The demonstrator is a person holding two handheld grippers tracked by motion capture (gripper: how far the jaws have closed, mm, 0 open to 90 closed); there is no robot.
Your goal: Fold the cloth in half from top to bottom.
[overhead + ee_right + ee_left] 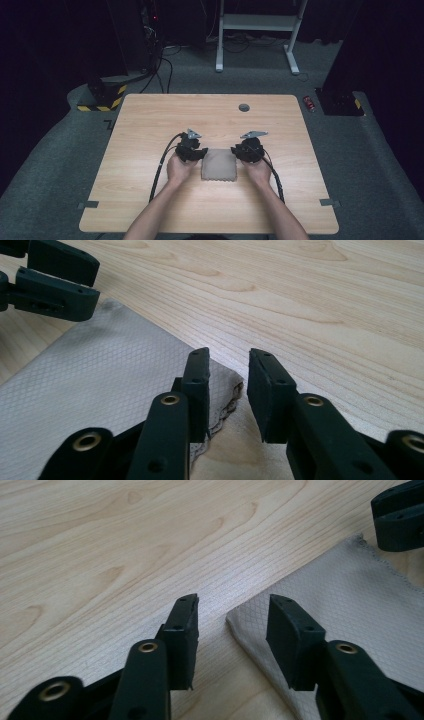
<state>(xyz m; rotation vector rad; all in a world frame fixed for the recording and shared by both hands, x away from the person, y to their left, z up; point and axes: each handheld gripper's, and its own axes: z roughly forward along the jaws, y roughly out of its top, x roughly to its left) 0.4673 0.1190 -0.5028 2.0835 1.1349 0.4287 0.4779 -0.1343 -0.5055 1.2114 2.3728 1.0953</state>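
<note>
A folded beige cloth (219, 166) with a fine diamond weave lies flat in the middle of the wooden table (150, 130). My left gripper (200, 151) is at the cloth's far left corner. In the left gripper view the gripper (233, 602) is open, its jaws standing either side of that corner of the cloth (350, 605). My right gripper (236, 150) is at the far right corner. In the right gripper view it (230, 355) is open too, with the layered corner of the cloth (110, 375) lying between its jaws. Each view shows the other gripper beyond the cloth.
A grey round grommet (244, 107) sits near the table's far edge. Beyond the table stand a white desk frame (260, 22), cables, a yellow-and-black striped base (102, 100) and a small red object (310, 103) on the carpet. Tape marks (89, 204) flank the table's near corners.
</note>
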